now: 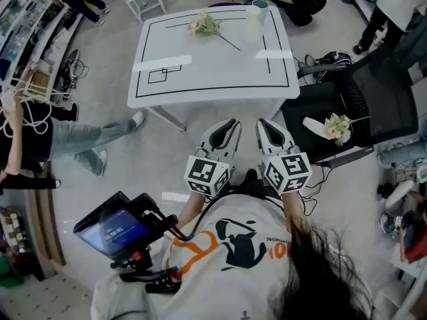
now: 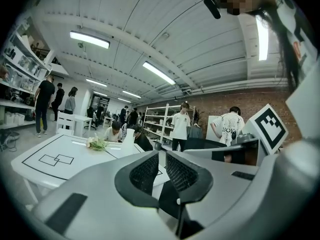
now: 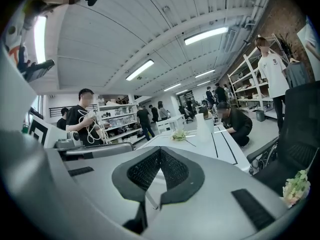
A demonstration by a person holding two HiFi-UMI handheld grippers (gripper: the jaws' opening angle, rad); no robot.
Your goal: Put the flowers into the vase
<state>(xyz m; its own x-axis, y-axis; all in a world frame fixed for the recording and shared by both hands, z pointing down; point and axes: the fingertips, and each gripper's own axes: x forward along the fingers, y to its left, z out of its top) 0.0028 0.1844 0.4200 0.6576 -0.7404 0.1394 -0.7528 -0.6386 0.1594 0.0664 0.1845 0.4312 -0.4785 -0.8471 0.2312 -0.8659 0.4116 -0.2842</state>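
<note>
While both units are held side by side short of the table's near edge, the left hand-held gripper (image 1: pixel 231 124) has its jaws slightly apart with nothing between them, and the right hand-held gripper (image 1: pixel 263 124) has its jaws closed tip to tip on nothing. The white table (image 1: pixel 213 69) lies at 12 o'clock from both. One bunch of flowers (image 1: pixel 205 25) lies flat on the far part of the table, well apart from both jaw sets. The pale vase (image 1: pixel 252 25) stands upright at 3 o'clock from that bunch, near it. A second bunch of flowers (image 1: pixel 337 127) lies on the seat of a black chair (image 1: pixel 373 92), at 3 o'clock from the right hand-held gripper.
</note>
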